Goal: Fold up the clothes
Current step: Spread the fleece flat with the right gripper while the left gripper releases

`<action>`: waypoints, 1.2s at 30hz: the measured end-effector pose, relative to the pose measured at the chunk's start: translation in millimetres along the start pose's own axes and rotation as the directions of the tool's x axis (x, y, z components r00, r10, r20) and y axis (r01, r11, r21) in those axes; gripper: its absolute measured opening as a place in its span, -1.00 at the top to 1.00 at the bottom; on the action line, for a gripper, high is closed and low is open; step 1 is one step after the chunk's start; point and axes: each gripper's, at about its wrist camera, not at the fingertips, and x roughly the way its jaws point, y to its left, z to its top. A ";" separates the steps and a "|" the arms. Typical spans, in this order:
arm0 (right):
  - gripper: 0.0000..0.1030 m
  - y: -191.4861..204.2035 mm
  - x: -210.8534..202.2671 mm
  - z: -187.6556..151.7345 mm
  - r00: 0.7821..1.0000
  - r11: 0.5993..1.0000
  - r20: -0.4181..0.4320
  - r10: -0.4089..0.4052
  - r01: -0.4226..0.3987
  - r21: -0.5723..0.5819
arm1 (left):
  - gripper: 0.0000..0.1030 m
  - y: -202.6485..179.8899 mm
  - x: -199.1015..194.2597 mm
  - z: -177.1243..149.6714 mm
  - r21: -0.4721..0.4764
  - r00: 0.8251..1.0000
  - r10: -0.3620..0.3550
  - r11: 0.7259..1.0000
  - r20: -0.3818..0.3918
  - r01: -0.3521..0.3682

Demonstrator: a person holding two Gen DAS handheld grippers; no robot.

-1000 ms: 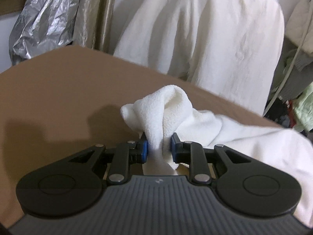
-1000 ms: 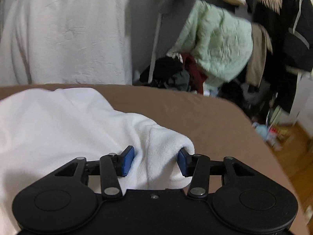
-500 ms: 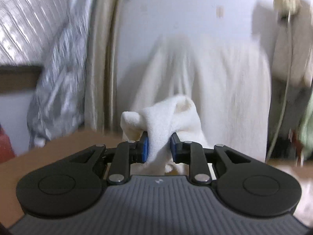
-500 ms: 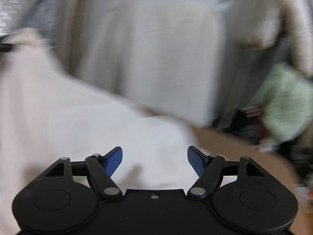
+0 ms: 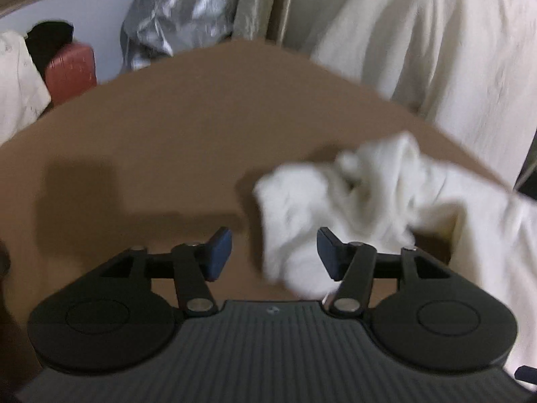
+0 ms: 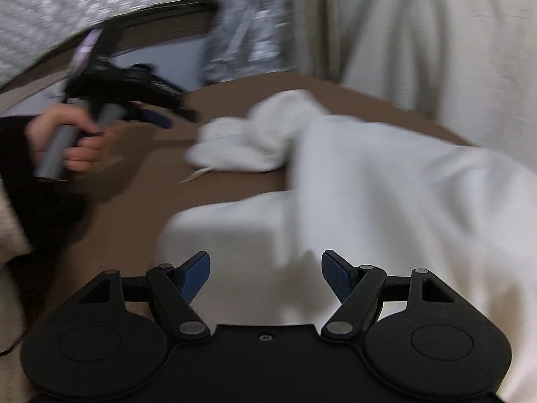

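While garment (image 5: 352, 201) lies loose | left hand-held gripper (image 5: 274, 253) spread | right hand-held gripper (image 6: 265, 277) spread

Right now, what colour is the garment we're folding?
White, plain, with no pattern visible. The garment shows best in the right wrist view, spread on the brown surface.

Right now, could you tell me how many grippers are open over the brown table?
2. The left gripper hangs open beside the bunched end of the white garment; the right gripper is open above the garment's flatter part. Neither holds cloth.
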 end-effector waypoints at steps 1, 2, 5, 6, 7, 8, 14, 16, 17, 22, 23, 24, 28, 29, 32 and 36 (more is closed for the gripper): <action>-0.54 10.2 1.3 -0.2 0.999 0.999 -0.009 0.035 -0.035 -0.018 | -0.08 2.4 6.7 -2.2 -0.007 0.999 -0.019 1.000 -0.027 0.019; -0.57 18.4 3.4 -1.2 0.998 0.997 -0.019 0.062 -0.062 -0.039 | -0.08 4.1 13.9 -4.2 -0.018 0.998 -0.038 0.999 -0.046 0.037; -0.78 46.6 15.2 -6.0 0.997 0.992 -0.032 0.065 -0.068 -0.105 | -0.28 -3.3 32.4 -10.2 -0.036 0.996 -0.065 0.997 -0.055 0.064; -0.79 52.0 22.0 -7.1 0.998 0.991 -0.040 0.051 -0.055 -0.126 | -0.54 -7.2 39.9 -12.2 -0.023 0.997 -0.062 0.998 -0.055 0.061; -0.79 57.2 33.5 -7.5 0.998 0.988 -0.061 0.035 -0.044 -0.149 | -0.73 -11.4 48.2 -12.6 0.002 0.997 -0.050 0.999 -0.052 0.050; -0.79 62.8 46.3 -7.8 0.996 0.985 -0.085 0.019 -0.033 -0.170 | -0.74 -15.6 56.5 -13.1 0.027 0.998 -0.037 0.999 -0.049 0.038; -0.35 59.1 83.3 -15.7 0.987 0.969 -0.083 -0.138 0.117 -0.216 | 0.52 -47.8 61.5 0.5 0.212 0.992 0.103 0.970 0.076 -0.117; 0.27 46.8 72.0 -11.4 0.991 0.986 -0.058 -0.117 0.109 -0.123 | 0.53 -52.6 35.1 11.3 0.253 0.947 0.215 0.928 0.237 -0.274; 0.42 42.3 64.7 -9.8 0.993 0.990 -0.052 -0.110 0.105 -0.093 | 0.53 -50.2 19.5 17.5 0.241 0.899 0.282 0.897 0.334 -0.370; 0.56 36.2 15.8 -4.4 0.995 0.996 0.037 -0.089 0.090 -0.009 | 0.46 17.9 -13.9 60.5 0.101 0.854 0.364 0.899 0.373 -0.427; 0.56 33.7 7.8 -4.4 0.997 0.998 0.046 -0.064 0.062 0.029 | 0.37 36.7 -6.4 64.2 0.078 0.873 0.374 0.906 0.313 -0.416; 0.56 31.2 -0.3 -4.4 0.998 0.997 0.055 -0.038 0.035 0.066 | 0.16 52.0 2.4 62.5 0.044 0.871 0.414 0.897 0.265 -0.440; 0.56 27.9 -19.7 -19.1 0.998 0.993 0.070 -0.002 -0.006 0.117 | 0.10 76.5 9.7 28.6 0.026 0.880 0.457 0.886 0.126 -0.464; 0.56 26.9 -20.0 -22.4 0.998 0.993 0.067 -0.009 0.002 0.115 | 0.10 74.6 4.6 22.4 0.029 0.909 0.404 0.912 0.102 -0.408; 0.56 24.7 -13.8 -27.2 0.997 0.987 0.069 -0.022 0.011 0.159 | 0.10 56.6 -21.5 6.1 0.024 0.977 0.202 0.979 0.075 -0.204; 0.56 25.4 -5.6 -30.6 0.995 0.978 0.094 -0.039 0.019 0.207 | -0.41 37.2 -27.6 -17.2 0.057 0.992 0.127 0.990 0.013 -0.128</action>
